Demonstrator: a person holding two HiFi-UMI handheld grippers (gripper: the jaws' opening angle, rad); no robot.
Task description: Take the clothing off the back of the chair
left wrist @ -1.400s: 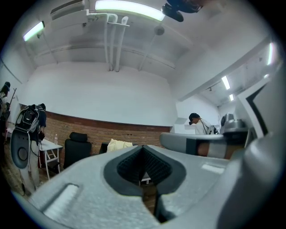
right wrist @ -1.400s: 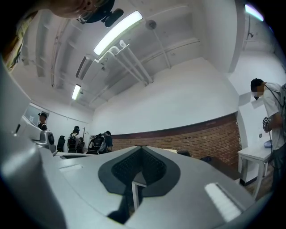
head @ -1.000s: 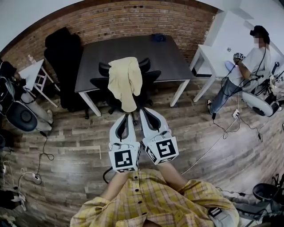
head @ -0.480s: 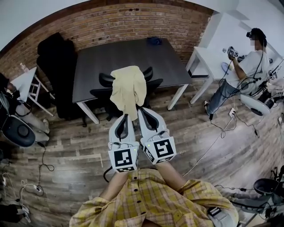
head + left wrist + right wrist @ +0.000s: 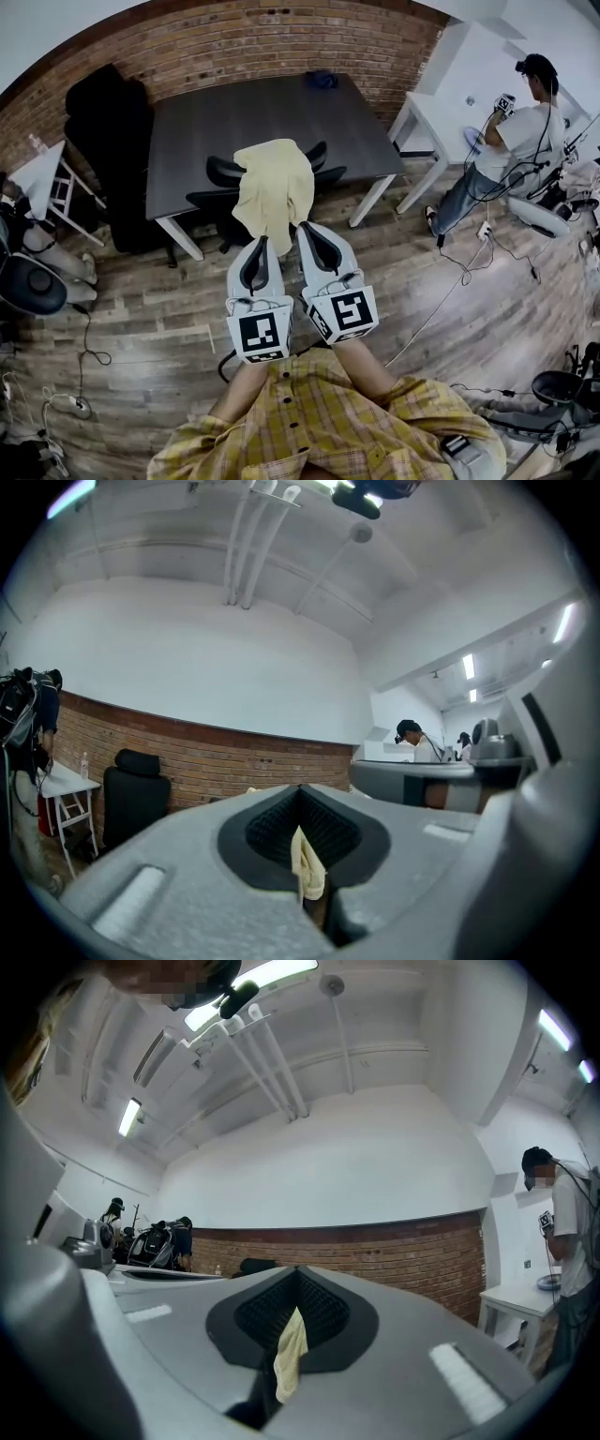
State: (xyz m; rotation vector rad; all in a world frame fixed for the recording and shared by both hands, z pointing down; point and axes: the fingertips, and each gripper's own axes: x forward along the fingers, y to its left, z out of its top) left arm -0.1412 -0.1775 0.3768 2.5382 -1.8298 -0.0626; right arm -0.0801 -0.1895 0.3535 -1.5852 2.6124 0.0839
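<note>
A pale yellow garment (image 5: 274, 187) hangs over the back of a black office chair (image 5: 217, 172) pushed under a dark table (image 5: 206, 117). In the head view my left gripper (image 5: 260, 244) and right gripper (image 5: 307, 228) are side by side and point at the chair. Their tips are level with the garment's hanging lower end, and I cannot tell if they touch it. Both are shut with nothing held. In the left gripper view a strip of the garment (image 5: 307, 864) shows past the jaws' slit. The right gripper view shows the same garment (image 5: 289, 1349).
A blue object (image 5: 321, 80) lies at the table's far edge by the brick wall. A black armchair (image 5: 103, 112) and a small white table (image 5: 42, 169) stand left. At right a person (image 5: 516, 141) works at a white desk (image 5: 441, 112). Cables (image 5: 450, 291) trail across the wooden floor.
Both grippers have moved forward toward the chair. Their tips, below the garment's tail a second ago, now sit beside its lower end. The person at right has turned toward the desk.
</note>
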